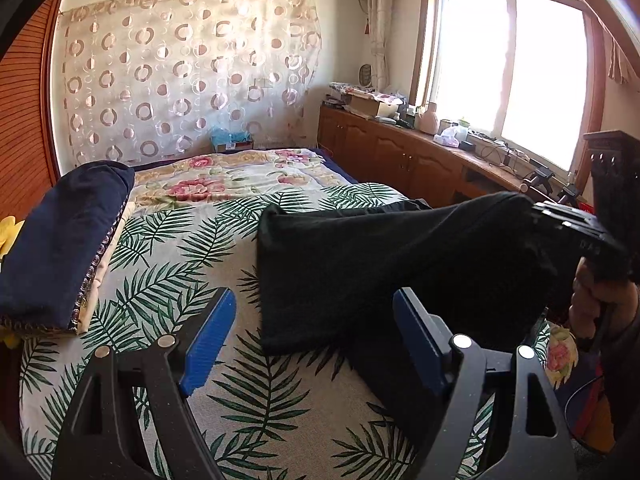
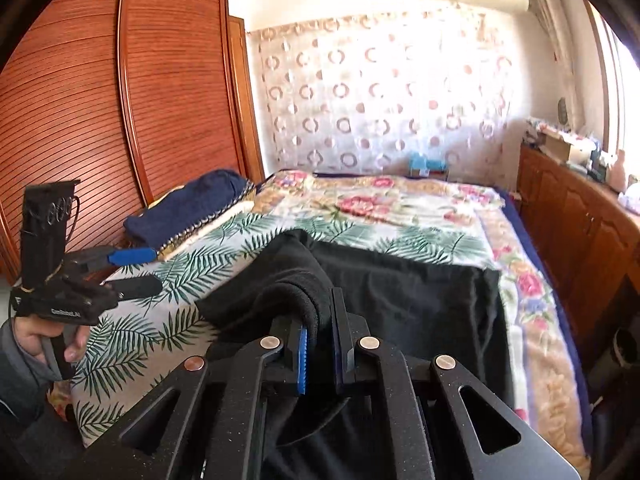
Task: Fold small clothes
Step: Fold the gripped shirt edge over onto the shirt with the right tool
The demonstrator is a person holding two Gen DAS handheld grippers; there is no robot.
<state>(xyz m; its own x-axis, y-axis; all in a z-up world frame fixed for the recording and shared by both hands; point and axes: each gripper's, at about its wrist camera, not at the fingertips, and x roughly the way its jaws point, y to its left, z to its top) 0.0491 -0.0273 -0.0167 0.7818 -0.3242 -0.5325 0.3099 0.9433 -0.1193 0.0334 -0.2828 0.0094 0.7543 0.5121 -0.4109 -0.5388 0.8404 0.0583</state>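
Bed (image 2: 532,332) covered by a palm-leaf printed sheet (image 1: 248,392) at the near end; beyond it lies a floral quilt (image 1: 240,176) with pink blossoms, reaching toward the curtained wall, with a dark blue edge showing along its window side. Directly on the leaf sheet lies a black garment (image 2: 420,292), spread across the near right portion, one part of it raised off the surface. At the left edge, beside the wardrobe, rests a stack of folded clothes (image 1: 68,240), navy on top with cream and patterned layers beneath.
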